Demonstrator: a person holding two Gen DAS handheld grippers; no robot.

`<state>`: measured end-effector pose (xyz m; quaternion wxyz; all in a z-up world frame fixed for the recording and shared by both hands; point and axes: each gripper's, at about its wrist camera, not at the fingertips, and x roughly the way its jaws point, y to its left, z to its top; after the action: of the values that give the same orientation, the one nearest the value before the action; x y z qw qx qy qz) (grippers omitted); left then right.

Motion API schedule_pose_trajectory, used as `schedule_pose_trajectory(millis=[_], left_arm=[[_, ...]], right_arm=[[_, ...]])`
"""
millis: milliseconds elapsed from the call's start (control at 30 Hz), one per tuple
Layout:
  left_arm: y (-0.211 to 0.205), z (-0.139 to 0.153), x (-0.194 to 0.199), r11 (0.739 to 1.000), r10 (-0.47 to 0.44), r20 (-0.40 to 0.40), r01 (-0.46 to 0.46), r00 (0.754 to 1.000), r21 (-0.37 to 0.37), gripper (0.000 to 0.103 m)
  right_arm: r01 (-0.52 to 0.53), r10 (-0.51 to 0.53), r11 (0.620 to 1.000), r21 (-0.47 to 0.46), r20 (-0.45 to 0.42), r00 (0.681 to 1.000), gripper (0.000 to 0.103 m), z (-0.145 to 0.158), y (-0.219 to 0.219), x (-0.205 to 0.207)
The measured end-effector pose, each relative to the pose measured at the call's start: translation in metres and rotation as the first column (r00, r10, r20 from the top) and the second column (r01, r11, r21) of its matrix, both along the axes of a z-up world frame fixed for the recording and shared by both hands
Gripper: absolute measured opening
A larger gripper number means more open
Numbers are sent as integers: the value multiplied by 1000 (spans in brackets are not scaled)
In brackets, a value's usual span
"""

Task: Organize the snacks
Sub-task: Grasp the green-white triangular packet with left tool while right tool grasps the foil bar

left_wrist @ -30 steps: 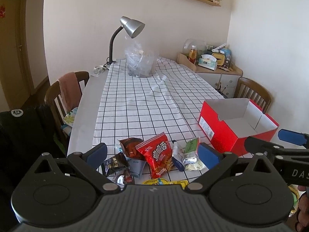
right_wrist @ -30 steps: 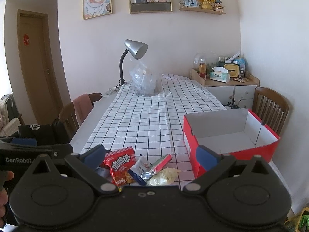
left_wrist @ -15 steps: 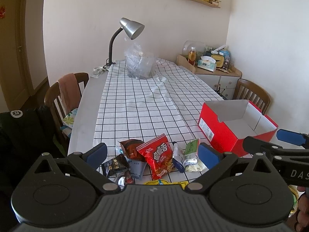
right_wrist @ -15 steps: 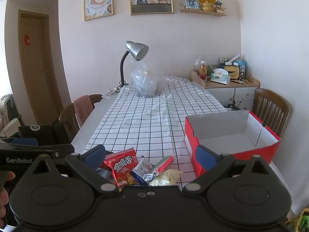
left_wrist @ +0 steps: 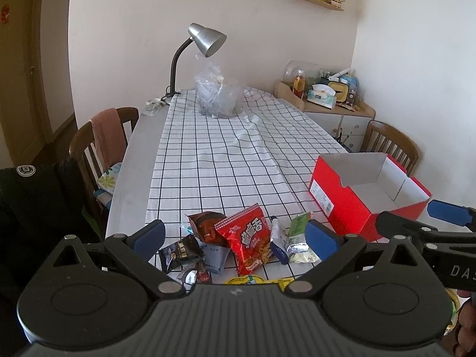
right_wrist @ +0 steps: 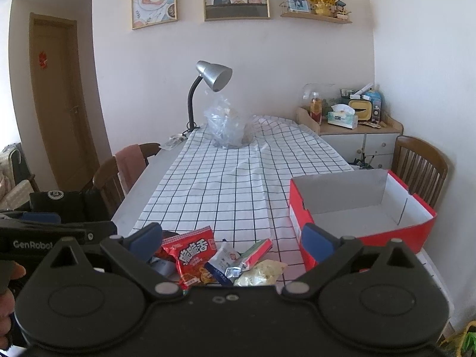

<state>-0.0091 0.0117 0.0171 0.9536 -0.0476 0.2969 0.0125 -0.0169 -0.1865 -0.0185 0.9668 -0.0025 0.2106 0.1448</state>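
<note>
Red crinkled snack packet (left_wrist: 249, 239) lies centred beyond the wide-open, empty left tongs (left_wrist: 235, 235); right tongs (right_wrist: 233, 239) equally open, empty; red cardboard box (left_wrist: 369, 190) right.

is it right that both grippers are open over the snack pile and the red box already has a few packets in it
Not quite. The red box is empty: the right wrist view shows only its bare white floor. The rest holds: the left gripper and right gripper are both open, and the snack pile lies on the checked cloth.
</note>
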Motion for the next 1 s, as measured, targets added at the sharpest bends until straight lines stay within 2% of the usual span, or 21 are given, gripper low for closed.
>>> schedule_pose_trajectory(millis=[367, 533, 667, 967, 1000], left_arm=[[14, -17, 27, 999, 43, -62, -44, 997, -13, 101], [30, -31, 52, 993, 110, -126, -115, 986, -39, 101], [47, -50, 72, 982, 172, -180, -184, 969, -50, 101], [105, -94, 119, 949, 308, -279, -316, 909, 18, 100], [112, -99, 126, 943, 321, -297, -331, 899, 17, 97]], right_arm=[[-56, 56, 998, -14, -49, 997, 100, -13, 11, 35], [-45, 41, 999, -28, -128, 991, 97, -29, 12, 70], [-32, 24, 999, -37, -214, 977, 92, -50, 12, 101], [-45, 18, 996, -74, -332, 943, 87, -85, 17, 163], [-55, 22, 995, -85, -350, 936, 86, -89, 20, 170]])
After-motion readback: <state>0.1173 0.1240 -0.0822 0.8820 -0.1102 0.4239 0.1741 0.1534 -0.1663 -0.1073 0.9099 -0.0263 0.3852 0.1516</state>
